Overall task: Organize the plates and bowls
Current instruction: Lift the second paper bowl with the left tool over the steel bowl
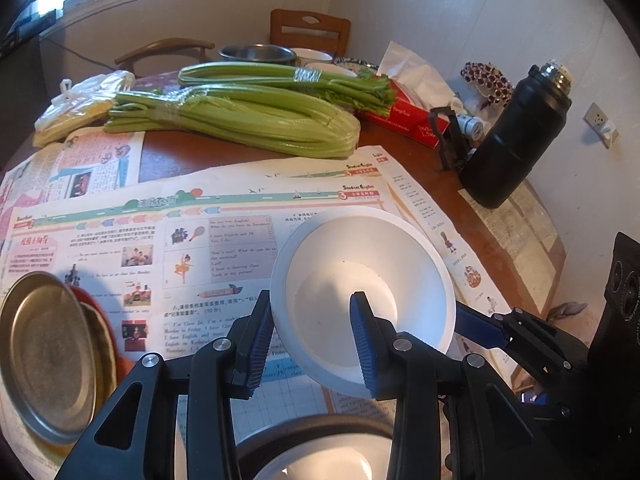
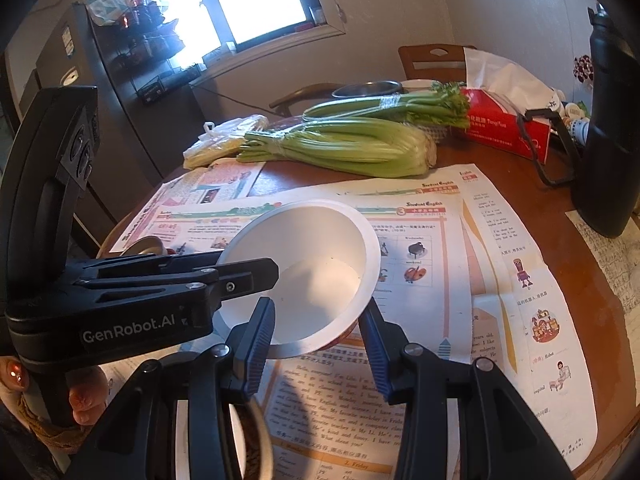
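I hold a white bowl (image 1: 360, 248) above the newspaper, tilted toward both cameras. My left gripper (image 1: 312, 296) is shut on its near left rim, one pad outside and one inside. In the right wrist view the same bowl (image 2: 312, 236) shows a red pattern on its outer wall. My right gripper (image 2: 318, 302) is shut on the near rim, with the left pad over the inside and the right pad against the outer wall. The left gripper (image 2: 256, 276) comes in from the left onto the rim. A metal plate (image 1: 44, 352) lies at the left, and another bowl (image 1: 320, 452) sits right below.
Two celery bundles (image 1: 240, 120) lie across the round wooden table (image 1: 520, 240), with a plastic bag (image 1: 80, 100) beside them. Further right are a red tissue box (image 1: 404, 116) and a black flask (image 1: 516, 136). A steel bowl (image 1: 256, 54) and white dishes stand at the back.
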`<state>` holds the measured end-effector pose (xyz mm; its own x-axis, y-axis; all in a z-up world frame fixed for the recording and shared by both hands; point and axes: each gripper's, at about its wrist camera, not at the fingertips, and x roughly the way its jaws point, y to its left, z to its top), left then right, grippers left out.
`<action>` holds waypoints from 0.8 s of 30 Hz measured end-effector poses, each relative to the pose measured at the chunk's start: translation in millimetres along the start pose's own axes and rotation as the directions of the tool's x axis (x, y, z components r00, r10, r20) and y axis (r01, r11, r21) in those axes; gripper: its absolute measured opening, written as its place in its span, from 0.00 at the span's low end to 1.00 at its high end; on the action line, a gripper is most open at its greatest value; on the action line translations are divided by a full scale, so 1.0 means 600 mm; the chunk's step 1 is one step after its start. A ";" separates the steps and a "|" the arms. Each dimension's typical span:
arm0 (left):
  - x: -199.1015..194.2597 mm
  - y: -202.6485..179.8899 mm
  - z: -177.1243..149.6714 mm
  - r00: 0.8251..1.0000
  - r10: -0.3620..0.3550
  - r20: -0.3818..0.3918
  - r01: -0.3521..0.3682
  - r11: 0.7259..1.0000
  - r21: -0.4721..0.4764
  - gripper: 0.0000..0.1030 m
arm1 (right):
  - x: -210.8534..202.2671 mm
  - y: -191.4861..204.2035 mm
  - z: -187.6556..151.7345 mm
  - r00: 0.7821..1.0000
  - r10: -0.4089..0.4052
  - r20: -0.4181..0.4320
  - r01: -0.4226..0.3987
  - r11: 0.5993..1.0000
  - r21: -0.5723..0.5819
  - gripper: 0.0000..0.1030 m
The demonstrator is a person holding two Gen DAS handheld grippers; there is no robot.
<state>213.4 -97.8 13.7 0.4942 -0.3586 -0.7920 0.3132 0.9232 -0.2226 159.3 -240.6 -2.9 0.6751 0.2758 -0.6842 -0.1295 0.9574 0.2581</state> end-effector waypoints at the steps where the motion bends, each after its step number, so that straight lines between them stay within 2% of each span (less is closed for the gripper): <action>1: -0.005 0.001 -0.002 1.000 -0.002 0.004 0.002 1.000 -0.001 0.38 | -0.004 0.003 0.000 1.000 0.001 0.003 -0.001 1.000 -0.004 0.43; 13: -0.084 0.005 -0.036 0.997 0.002 0.074 -0.002 1.000 -0.007 0.38 | -0.059 0.055 -0.011 0.999 0.014 0.050 -0.012 0.998 -0.057 0.43; 24: -0.164 0.003 -0.084 0.992 0.024 0.126 -0.023 1.000 -0.009 0.38 | -0.108 0.101 -0.043 0.997 0.060 0.053 -0.055 0.994 -0.097 0.43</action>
<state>124.6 -53.8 62.6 0.6001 -0.3511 -0.7188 0.2945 0.9324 -0.2096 89.3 -198.2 39.4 0.7038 0.3278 -0.6303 -0.2360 0.9447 0.2278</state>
